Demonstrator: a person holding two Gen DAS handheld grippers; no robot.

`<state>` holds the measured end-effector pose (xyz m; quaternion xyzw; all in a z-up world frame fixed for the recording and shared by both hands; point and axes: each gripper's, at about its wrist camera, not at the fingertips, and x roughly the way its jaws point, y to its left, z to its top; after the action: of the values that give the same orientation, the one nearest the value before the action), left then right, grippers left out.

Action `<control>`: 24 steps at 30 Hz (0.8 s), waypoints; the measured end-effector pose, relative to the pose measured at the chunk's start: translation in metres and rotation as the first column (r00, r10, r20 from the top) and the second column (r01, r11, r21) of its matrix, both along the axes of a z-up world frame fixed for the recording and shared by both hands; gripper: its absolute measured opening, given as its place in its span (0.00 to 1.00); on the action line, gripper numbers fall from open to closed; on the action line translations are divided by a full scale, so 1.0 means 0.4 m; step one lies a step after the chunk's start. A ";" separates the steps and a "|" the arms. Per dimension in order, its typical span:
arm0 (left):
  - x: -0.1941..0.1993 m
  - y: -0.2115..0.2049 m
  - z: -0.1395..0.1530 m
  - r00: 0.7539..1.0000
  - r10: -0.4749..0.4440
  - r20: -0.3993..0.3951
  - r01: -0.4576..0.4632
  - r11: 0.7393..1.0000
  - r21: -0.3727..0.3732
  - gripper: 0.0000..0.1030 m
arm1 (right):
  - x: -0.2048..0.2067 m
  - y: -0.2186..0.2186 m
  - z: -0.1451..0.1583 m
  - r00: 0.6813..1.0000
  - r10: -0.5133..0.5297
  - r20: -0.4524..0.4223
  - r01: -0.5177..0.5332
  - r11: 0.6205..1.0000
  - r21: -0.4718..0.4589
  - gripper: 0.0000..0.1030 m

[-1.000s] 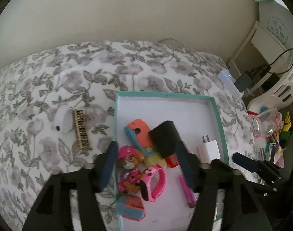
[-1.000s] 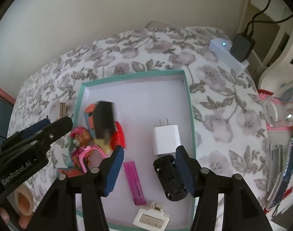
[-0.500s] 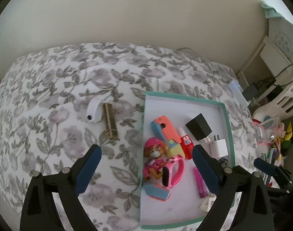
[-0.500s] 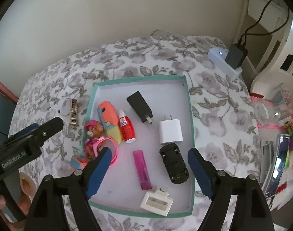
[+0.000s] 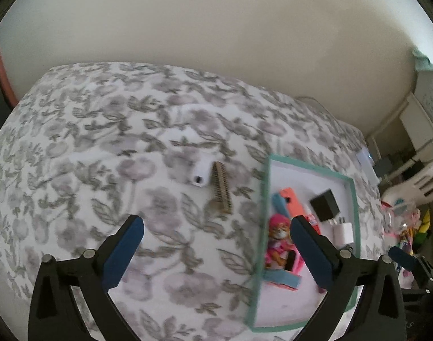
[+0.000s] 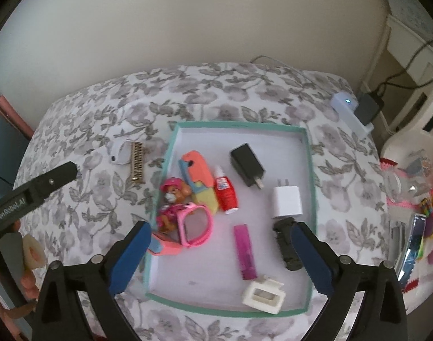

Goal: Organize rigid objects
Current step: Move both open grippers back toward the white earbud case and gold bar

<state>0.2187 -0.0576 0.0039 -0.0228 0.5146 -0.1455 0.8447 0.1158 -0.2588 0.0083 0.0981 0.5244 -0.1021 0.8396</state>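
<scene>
Black charger (image 6: 247,164), released a second ago, now lies inside the teal tray (image 6: 310,153); left gripper (image 5: 216,251), fingers apart and empty, has swung toward the gold watch band (image 5: 221,187) left of it.

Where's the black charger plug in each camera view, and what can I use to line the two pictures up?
Left wrist view: the black charger plug lies at right of centre, inside the teal-rimmed tray, near its far end.
Right wrist view: the black charger plug lies just above centre, in the far part of the teal-rimmed tray.
Shared landmark: the white charger lies next to it in both views.
</scene>
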 end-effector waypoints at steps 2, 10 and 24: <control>0.014 0.040 0.002 1.000 0.028 0.006 -0.028 1.000 0.001 1.00 | 0.016 0.024 -0.001 1.000 0.007 0.003 -0.007 1.000 -0.003 0.98; 0.072 0.164 -0.007 0.994 0.102 0.025 -0.102 0.995 0.003 1.00 | 0.092 0.121 -0.016 0.998 0.054 0.013 -0.054 0.998 -0.019 0.97; 0.192 0.180 -0.115 0.995 0.092 -0.028 -0.091 0.995 0.030 1.00 | 0.269 0.208 -0.133 0.990 0.133 -0.036 -0.134 0.990 -0.031 0.88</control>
<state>0.2954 0.0145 -0.0422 -0.0365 0.5275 -0.0989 0.8430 0.2234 -0.1756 -0.0450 0.0471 0.5423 -0.0559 0.8370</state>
